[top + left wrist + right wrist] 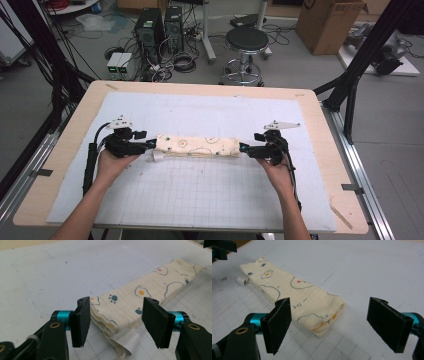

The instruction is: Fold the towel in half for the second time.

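A cream cloth printed with fried eggs and paw prints lies folded into a long strip across the white grid mat. My left gripper is at its left end. In the left gripper view the cloth's end lies between the open jaws, and neither pad presses on it. A white label sticks out from under that end. My right gripper is at the other end. In the right gripper view its jaws stand wide open, with the folded end just ahead of them.
The mat covers most of a wooden table. On the floor beyond the far edge are a black stool, computer towers with cables, and a cardboard box. Black frame posts stand at the table's right.
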`<state>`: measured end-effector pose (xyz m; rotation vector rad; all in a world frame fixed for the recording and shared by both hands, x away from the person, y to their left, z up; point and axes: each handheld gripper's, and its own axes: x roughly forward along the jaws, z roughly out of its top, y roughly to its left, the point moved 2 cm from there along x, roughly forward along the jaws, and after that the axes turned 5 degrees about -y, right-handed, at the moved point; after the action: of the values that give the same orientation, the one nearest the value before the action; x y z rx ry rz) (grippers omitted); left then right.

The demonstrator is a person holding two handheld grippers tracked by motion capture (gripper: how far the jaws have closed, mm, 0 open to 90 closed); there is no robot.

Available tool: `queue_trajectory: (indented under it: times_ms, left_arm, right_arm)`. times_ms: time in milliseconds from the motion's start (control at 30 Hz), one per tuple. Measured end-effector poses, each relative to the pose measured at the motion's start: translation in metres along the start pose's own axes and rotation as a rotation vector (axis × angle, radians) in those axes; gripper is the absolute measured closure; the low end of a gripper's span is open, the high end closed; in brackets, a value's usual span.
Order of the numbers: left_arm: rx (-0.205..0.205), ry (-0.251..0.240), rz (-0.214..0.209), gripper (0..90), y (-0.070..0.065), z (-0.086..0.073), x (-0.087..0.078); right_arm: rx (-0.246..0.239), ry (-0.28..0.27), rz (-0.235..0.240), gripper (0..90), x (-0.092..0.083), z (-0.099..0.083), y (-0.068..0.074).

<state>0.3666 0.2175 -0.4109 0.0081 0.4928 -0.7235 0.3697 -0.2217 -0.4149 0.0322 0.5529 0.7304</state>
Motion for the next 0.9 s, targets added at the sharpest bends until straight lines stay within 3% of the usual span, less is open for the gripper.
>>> queue_trajectory:
  times_ms: [333,500,567,700,900]
  left_arm:
    - [0.027,-0.018,-0.006,37.8,-0.009,-0.007,-0.011]
    - [0.031,-0.004,-0.010,34.7,-0.011,-0.014,-0.017]
    - [0.042,-0.027,-0.007,34.5,-0.014,-0.018,-0.022]
    - [0.061,-0.004,0.002,34.6,-0.016,-0.027,-0.025]
    - [0.071,-0.010,-0.001,33.3,-0.020,-0.037,-0.030]
  right_arm:
    - [-0.012,-0.001,-0.009,15.3,-0.009,-0.009,0.006]
    - [-0.016,-0.007,-0.018,13.3,-0.015,-0.015,0.009]
    - [-0.017,-0.012,-0.018,12.8,-0.017,-0.019,0.009]
    - [-0.013,-0.007,-0.019,12.4,-0.020,-0.026,0.011]
    - [-0.029,0.003,-0.028,12.4,-0.022,-0.033,0.015]
